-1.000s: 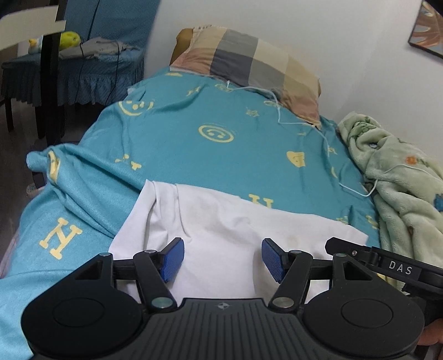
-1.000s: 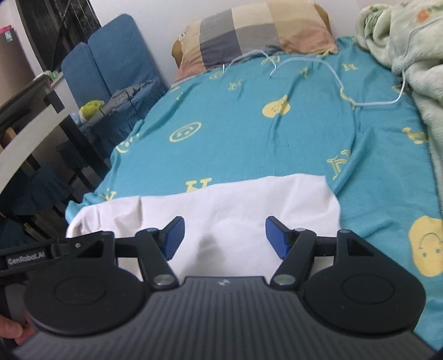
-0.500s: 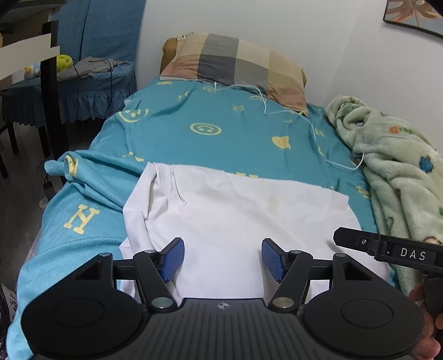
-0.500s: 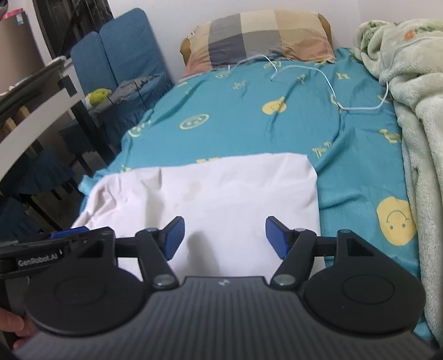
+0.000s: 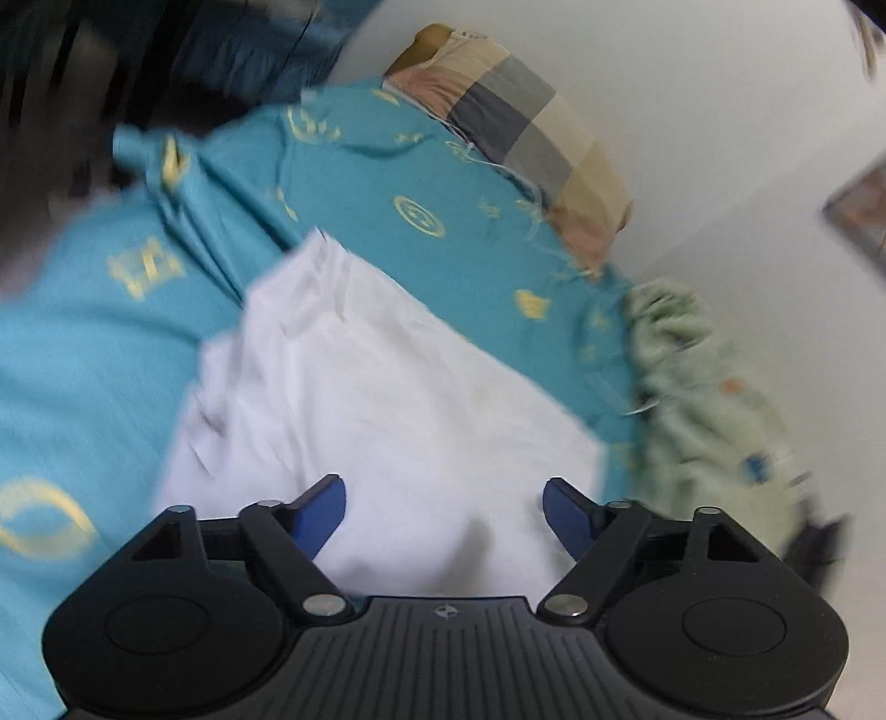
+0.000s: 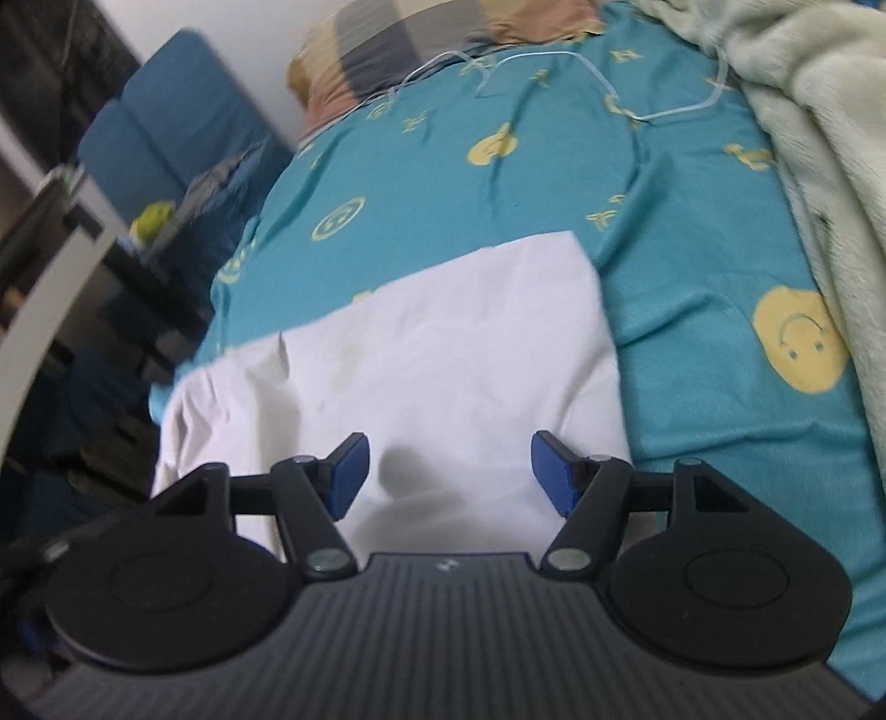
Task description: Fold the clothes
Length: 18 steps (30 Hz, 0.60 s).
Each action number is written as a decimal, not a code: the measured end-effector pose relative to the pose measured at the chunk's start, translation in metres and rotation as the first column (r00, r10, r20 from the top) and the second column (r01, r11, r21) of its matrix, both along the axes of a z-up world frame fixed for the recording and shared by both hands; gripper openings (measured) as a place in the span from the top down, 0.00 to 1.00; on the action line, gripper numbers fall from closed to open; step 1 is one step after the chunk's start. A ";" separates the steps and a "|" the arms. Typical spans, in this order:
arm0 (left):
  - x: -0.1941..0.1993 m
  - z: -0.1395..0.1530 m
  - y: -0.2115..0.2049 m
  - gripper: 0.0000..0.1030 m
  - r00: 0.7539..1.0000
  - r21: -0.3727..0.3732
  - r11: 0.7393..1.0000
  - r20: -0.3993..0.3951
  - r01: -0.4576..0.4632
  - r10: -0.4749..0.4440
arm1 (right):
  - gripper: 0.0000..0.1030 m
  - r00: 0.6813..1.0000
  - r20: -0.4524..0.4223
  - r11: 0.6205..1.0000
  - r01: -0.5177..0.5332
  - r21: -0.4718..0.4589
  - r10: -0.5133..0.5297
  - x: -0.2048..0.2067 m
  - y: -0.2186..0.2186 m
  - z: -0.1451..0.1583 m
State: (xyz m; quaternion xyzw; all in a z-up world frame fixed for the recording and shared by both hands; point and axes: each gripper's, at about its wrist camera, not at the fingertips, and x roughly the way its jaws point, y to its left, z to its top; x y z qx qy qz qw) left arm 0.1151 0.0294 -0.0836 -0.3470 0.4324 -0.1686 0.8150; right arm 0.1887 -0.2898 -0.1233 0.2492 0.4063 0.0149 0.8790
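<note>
A white garment [image 5: 387,399] lies flat on the teal bedsheet [image 5: 94,360], folded into a broad rectangle with a rumpled left end. In the blurred, tilted left wrist view my left gripper [image 5: 444,512] hovers over the garment's near edge; its jaws are opening and nothing sits between the blue pads. The right wrist view shows the same white garment [image 6: 443,354] with its far right corner lying square. My right gripper [image 6: 448,471] stands open above the near edge, holding nothing.
A checked pillow [image 6: 421,33] lies at the head of the bed, with a white cable [image 6: 554,61] trailing over the sheet. A pale green fleece blanket [image 6: 819,127] is heaped along the right side. A blue chair [image 6: 160,144] and dark furniture stand left of the bed.
The left view has rolled and swung sideways, now blurred, and the left jaws stand wider than before. The right gripper shifted slightly over the garment, its jaws unchanged.
</note>
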 end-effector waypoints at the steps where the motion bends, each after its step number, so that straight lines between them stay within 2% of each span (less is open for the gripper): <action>1: -0.004 -0.006 0.002 0.22 0.999 -0.088 0.996 -0.033 -0.002 -0.001 | 0.34 1.000 0.002 1.000 0.011 0.021 -0.011 -0.001 -0.002 0.003; 2: -0.008 -0.012 0.004 0.22 0.998 -0.175 0.985 -0.066 -0.007 -0.005 | 0.34 1.000 0.008 0.999 0.019 0.050 -0.019 -0.003 -0.004 0.006; 3: -0.009 -0.019 0.004 0.22 0.995 -0.232 0.973 -0.099 -0.014 -0.009 | 0.34 1.000 0.011 0.996 0.027 0.083 -0.028 -0.004 -0.006 0.008; 6: -0.002 -0.043 -0.001 0.22 0.981 -0.230 0.972 -0.192 -0.039 -0.005 | 0.33 0.999 0.000 0.977 0.040 0.208 -0.040 -0.009 -0.010 0.013; 8: 0.004 -0.057 0.002 0.23 0.971 -0.219 0.971 -0.236 -0.097 0.044 | 0.34 0.999 -0.025 0.948 0.036 0.317 -0.030 -0.014 -0.010 0.012; 9: 0.007 -0.063 0.007 0.26 0.963 -0.231 0.963 -0.256 -0.140 0.079 | 0.34 0.999 -0.042 0.925 0.033 0.378 -0.018 -0.017 -0.009 0.010; 11: 0.008 -0.074 0.017 0.36 0.946 -0.285 0.931 -0.292 -0.229 0.144 | 0.34 0.997 -0.074 0.868 0.028 0.495 0.010 -0.022 -0.008 0.006; 13: 0.008 -0.079 0.022 0.53 0.936 -0.318 0.908 -0.305 -0.272 0.174 | 0.34 0.992 -0.114 0.798 0.031 0.601 0.047 -0.027 -0.002 -0.002; 15: 0.008 -0.076 0.022 0.60 0.942 -0.330 0.903 -0.281 -0.275 0.184 | 0.34 0.984 -0.162 0.732 0.052 0.679 0.080 -0.032 0.006 -0.011; 16: 0.008 -0.074 0.022 0.66 0.946 -0.334 0.903 -0.264 -0.272 0.187 | 0.34 0.978 -0.187 0.703 0.069 0.708 0.092 -0.033 0.011 -0.016; 18: 0.009 -0.066 0.021 0.74 0.957 -0.350 0.900 -0.218 -0.260 0.191 | 0.34 0.967 -0.235 0.662 0.113 0.740 0.098 -0.035 0.018 -0.028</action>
